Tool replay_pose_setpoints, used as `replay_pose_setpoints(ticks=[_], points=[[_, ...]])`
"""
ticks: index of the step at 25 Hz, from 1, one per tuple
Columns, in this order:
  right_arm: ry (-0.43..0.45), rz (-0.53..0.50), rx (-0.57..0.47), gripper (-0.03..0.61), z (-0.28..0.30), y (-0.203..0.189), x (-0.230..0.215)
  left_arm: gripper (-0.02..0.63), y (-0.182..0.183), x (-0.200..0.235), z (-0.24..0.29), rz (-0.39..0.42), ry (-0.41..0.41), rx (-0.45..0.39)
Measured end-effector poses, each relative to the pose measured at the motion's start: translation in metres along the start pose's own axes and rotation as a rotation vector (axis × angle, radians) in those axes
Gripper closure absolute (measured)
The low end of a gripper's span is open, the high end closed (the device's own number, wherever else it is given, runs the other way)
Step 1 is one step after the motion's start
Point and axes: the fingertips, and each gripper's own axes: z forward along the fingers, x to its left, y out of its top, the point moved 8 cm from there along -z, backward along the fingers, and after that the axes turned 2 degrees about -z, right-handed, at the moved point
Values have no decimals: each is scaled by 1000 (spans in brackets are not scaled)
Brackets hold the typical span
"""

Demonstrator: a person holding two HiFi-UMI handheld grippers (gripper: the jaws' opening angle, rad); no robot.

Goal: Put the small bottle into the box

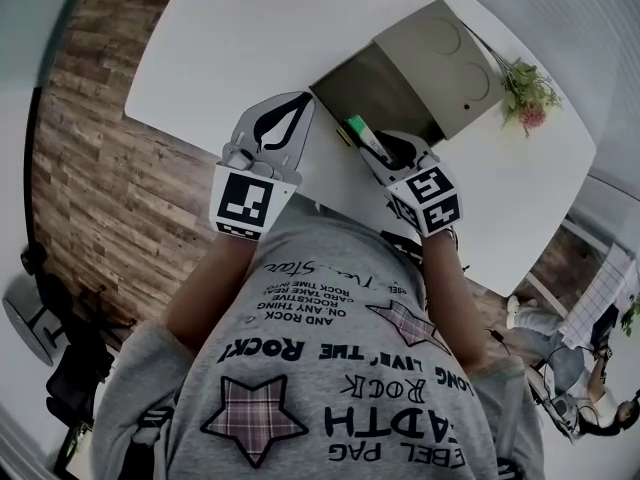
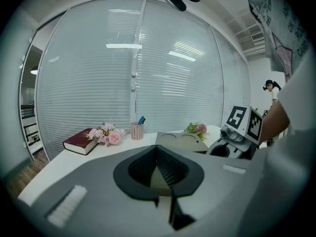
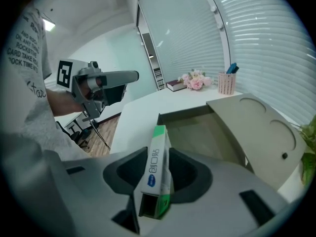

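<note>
A small white-and-green carton [image 1: 362,136] [image 3: 155,167] lies lengthwise between the jaws of my right gripper [image 1: 378,151] [image 3: 157,154]. Its far end reaches the near rim of the open cardboard box [image 1: 375,93] [image 3: 207,132]. The jaws stand a little wider than the carton, which leans loosely between them. The box lid [image 1: 440,58] is folded back to the far right. My left gripper [image 1: 298,106] [image 2: 157,152] hovers left of the box, shut with nothing in it. It shows in the right gripper view at the left [image 3: 106,80].
The white table [image 1: 230,48] also holds a flower sprig [image 1: 525,88] right of the box. At the far end are a dark red book [image 2: 81,141], pink flowers [image 2: 106,134] and a pen cup [image 2: 137,130]. Wooden floor [image 1: 90,168] lies beyond the table's left edge.
</note>
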Motion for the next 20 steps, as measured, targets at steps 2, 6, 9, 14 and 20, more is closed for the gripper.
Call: replay_pose_setpoints(ticks=[2,6,9,14,20], points=[[6,-14,1,443,0,1,2,603,-1,0,1,-1,-1,2],[38,-22,-18,431,-2,4,6,603,0,-1,2,-1,-9,-1],[47,-27,-30,419,-6,6,8,603,1,-2,4,0,-13,-2],[-1,-115,-56,419,-21,19,12,603,3,-4,4,5,-14,-6],[-90,-369,50,480,-22,29,31,603,0,-6,5,5,-19,4]])
